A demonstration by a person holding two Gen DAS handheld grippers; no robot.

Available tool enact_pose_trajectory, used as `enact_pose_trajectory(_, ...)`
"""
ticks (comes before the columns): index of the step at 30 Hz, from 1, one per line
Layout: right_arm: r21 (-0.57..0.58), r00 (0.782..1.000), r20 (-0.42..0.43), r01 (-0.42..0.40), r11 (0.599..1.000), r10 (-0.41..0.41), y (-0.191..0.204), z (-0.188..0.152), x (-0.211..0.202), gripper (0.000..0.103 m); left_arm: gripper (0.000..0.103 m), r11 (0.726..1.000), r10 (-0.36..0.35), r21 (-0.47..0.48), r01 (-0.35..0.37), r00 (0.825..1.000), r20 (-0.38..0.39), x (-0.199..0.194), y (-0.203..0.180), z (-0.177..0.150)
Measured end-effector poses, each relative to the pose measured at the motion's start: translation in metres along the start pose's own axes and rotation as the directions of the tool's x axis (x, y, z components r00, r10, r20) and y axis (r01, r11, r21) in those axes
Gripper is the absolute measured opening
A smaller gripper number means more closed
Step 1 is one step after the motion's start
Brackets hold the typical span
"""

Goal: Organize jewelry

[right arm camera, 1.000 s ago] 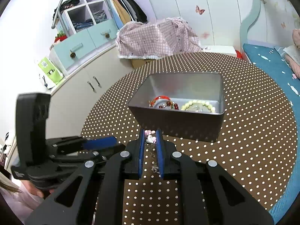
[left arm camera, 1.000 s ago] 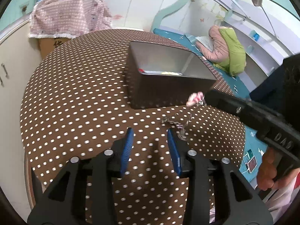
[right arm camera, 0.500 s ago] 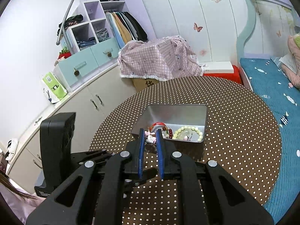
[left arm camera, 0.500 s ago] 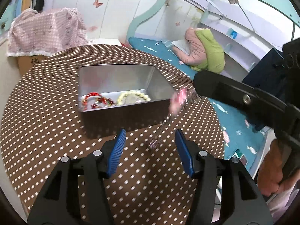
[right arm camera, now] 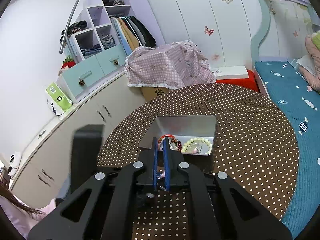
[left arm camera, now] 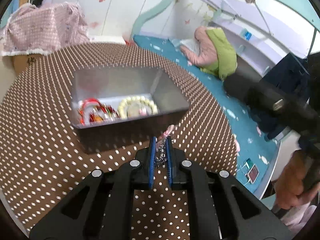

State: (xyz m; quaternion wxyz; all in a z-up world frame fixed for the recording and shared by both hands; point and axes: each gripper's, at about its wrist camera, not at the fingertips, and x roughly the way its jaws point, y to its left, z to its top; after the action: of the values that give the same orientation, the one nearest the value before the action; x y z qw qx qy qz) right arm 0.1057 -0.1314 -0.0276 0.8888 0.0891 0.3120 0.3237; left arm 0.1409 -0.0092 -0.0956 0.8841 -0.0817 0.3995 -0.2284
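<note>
A grey metal tin [left arm camera: 128,124] stands on the round polka-dot table [left arm camera: 40,140]. It holds a red bracelet [left arm camera: 92,108] and a pale bead bracelet [left arm camera: 138,106]. My left gripper [left arm camera: 160,140] is shut on a silver chain with a pink charm [left arm camera: 167,133], just in front of the tin's near wall. In the right wrist view the tin [right arm camera: 186,124] lies below and ahead, with the red bracelet [right arm camera: 170,138] and the bead bracelet [right arm camera: 197,146] inside. My right gripper [right arm camera: 160,140] is raised above the table with its jaws nearly together; nothing shows between the tips.
White cabinets [right arm camera: 80,124] stand left of the table. A pink checked cloth covers a box [right arm camera: 170,66] behind it. A teal bed [right arm camera: 290,92] with a pink and green bundle [left arm camera: 216,50] runs along the right. The table edge [left arm camera: 230,120] is close on the right.
My left gripper has shut on the chain, which my right gripper held before. My right gripper has risen up and away from the tin.
</note>
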Motion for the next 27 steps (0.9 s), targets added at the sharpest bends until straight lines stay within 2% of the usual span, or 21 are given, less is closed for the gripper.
enact_pose_trajectory(6, -0.003, 1.000, 0.004, 0.000, 1.000, 0.000, -0.003, 0.000, 0.000, 0.005, 0.010, 0.999, 0.020, 0.035, -0.023, 0.997, 0.075, -0.030, -0.004, 0.015)
enact_pose_trajectory(10, 0.007, 0.999, -0.041, 0.028, 1.000, -0.027, -0.012, -0.008, 0.011, 0.010, 0.010, 0.999, 0.001, 0.038, -0.004, 0.995, 0.095, -0.046, 0.001, 0.021)
enact_pose_trajectory(14, 0.052, 0.993, -0.115, 0.016, 0.999, -0.010, -0.022, -0.026, 0.026, 0.011, 0.010, 1.000, -0.014, 0.023, 0.012, 0.995, 0.100, -0.057, 0.008, 0.027)
enact_pose_trajectory(16, 0.058, 0.990, -0.138, 0.004, 0.998, 0.004, -0.020, -0.032, 0.030, 0.021, 0.010, 1.000, -0.016, 0.016, 0.015, 0.995, 0.102, -0.062, 0.010, 0.028)
enact_pose_trajectory(20, 0.040, 0.986, -0.168, -0.006, 0.999, 0.013, -0.015, -0.040, 0.039, 0.030, 0.010, 1.000, 0.017, 0.013, -0.019, 0.994, 0.109, -0.070, 0.011, 0.027)
enact_pose_trajectory(24, -0.007, 0.972, -0.225, -0.072, 0.997, 0.068, 0.004, -0.051, 0.053, 0.030, 0.010, 0.998, 0.059, -0.006, -0.058, 0.992, 0.111, -0.079, 0.016, 0.019)
enact_pose_trajectory(27, -0.066, 0.962, -0.265, -0.090, 0.994, 0.069, 0.020, -0.057, 0.066, 0.030, 0.010, 0.995, 0.097, -0.030, -0.094, 0.991, 0.088, -0.081, 0.027, 0.006)
